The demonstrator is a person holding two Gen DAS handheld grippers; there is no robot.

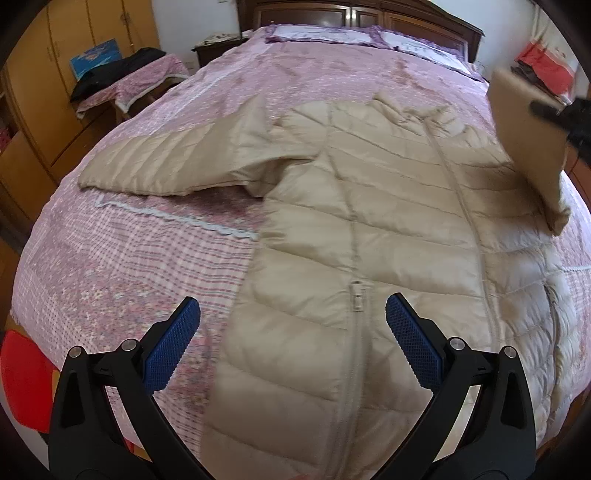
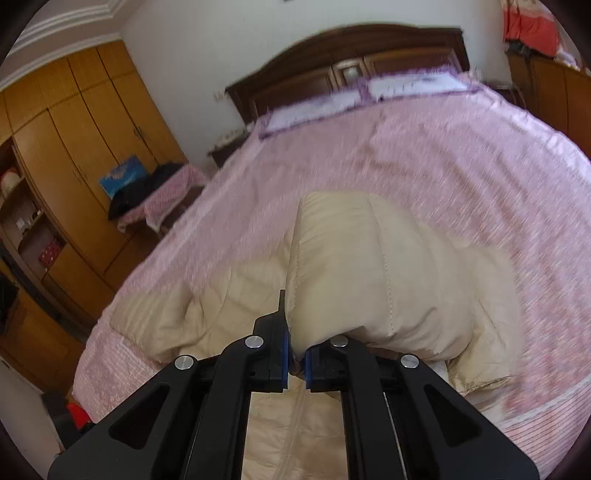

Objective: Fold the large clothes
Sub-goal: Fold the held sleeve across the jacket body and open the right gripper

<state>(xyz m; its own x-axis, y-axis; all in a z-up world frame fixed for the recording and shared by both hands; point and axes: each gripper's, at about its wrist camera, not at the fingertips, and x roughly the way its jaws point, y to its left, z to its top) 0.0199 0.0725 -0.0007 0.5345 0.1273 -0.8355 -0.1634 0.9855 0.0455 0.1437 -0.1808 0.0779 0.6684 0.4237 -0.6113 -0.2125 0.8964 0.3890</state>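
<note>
A beige quilted puffer jacket (image 1: 369, 221) lies front up on the pink bed (image 1: 147, 258), zip closed, one sleeve (image 1: 177, 158) stretched out to the left. My left gripper (image 1: 293, 321) hovers open over the jacket's lower front near the zip pull (image 1: 357, 295), nothing between its blue pads. My right gripper (image 2: 297, 362) is shut on the jacket's other sleeve (image 2: 388, 277), which is lifted off the bed and bulges in front of the camera. In the left wrist view that raised sleeve (image 1: 524, 140) hangs at the upper right with the right gripper (image 1: 565, 114) partly showing behind it.
White pillows (image 1: 325, 33) and a dark wooden headboard (image 2: 351, 48) sit at the bed's far end. Left of the bed stand a wooden wardrobe (image 2: 74, 122) and a small cloth-covered table (image 1: 133, 85) with dark clothing. A red object (image 1: 26, 380) lies near the bed's corner.
</note>
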